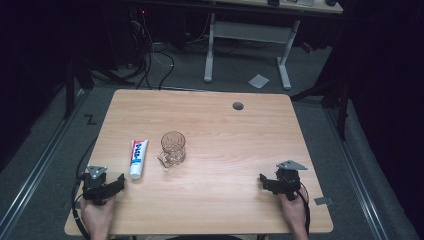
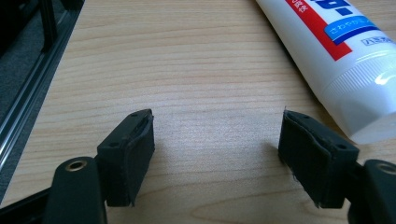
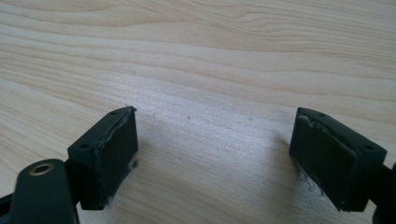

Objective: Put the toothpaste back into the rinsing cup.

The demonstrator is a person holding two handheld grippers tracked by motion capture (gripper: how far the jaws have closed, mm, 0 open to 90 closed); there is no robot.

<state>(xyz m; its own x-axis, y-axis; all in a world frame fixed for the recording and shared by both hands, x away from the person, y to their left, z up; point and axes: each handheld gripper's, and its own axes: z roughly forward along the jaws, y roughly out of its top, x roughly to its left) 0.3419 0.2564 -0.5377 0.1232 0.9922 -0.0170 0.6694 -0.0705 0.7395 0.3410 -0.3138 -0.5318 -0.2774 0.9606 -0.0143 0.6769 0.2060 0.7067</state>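
Both tongs point(image 1: 119, 182) point(image 1: 263, 181) gape empty over pale wood table point(image 1: 225, 135), dark room around.

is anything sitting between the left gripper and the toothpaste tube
Nothing visible. The left gripper, jaws open, sits just short of the toothpaste tube, with bare table between them. The glass mug stands off to the tube's far side.

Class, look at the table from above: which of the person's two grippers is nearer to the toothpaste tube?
Left. The left gripper sits just below the cap end of the toothpaste tube, jaws open and not touching it. The right gripper rests far across the table, beyond the glass mug.
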